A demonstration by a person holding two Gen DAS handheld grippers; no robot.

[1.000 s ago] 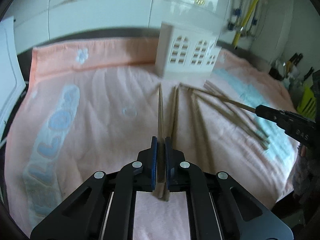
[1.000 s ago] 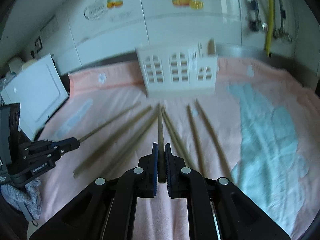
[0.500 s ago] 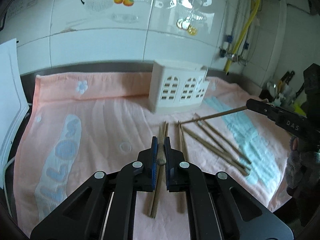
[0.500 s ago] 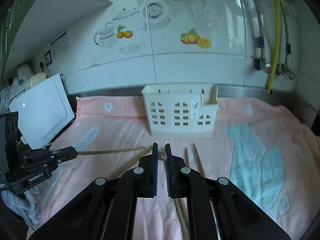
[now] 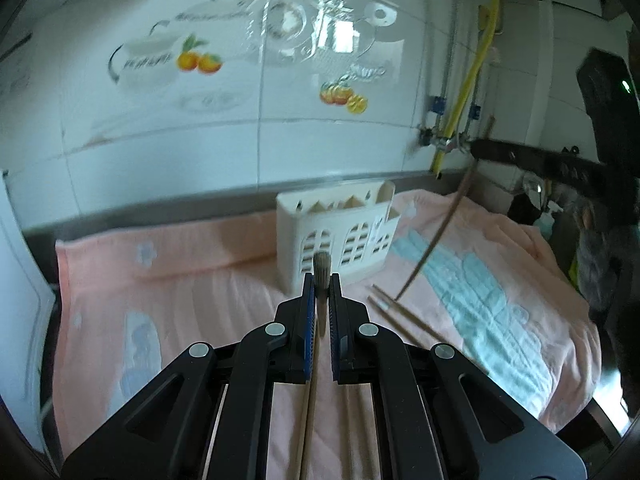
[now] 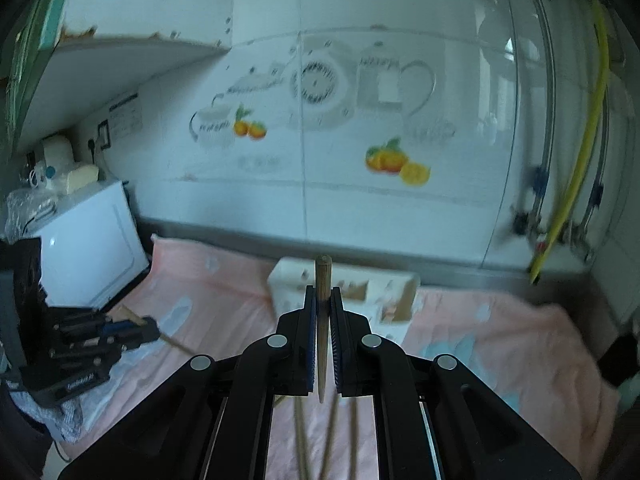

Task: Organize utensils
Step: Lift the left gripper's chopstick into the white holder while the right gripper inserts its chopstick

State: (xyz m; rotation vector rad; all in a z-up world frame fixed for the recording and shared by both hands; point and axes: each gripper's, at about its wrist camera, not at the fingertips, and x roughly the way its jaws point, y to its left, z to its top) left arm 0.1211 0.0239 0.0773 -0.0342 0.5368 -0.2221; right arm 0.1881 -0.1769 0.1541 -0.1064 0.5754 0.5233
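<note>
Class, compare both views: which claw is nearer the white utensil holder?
Right, probably. The right claw hangs raised just off the right end of the utensil holder; the left claw sits farther off to the holder's left, low over the pink towel.

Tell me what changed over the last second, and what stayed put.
Both grippers rose from the towel, each lifting its chopstick: the left gripper carries one and the right gripper another, now hanging clear of the cloth, ends up. Neither took hold or let go; both stayed clamped. The white holder and the loose chopsticks on the towel stayed where they were.
</note>
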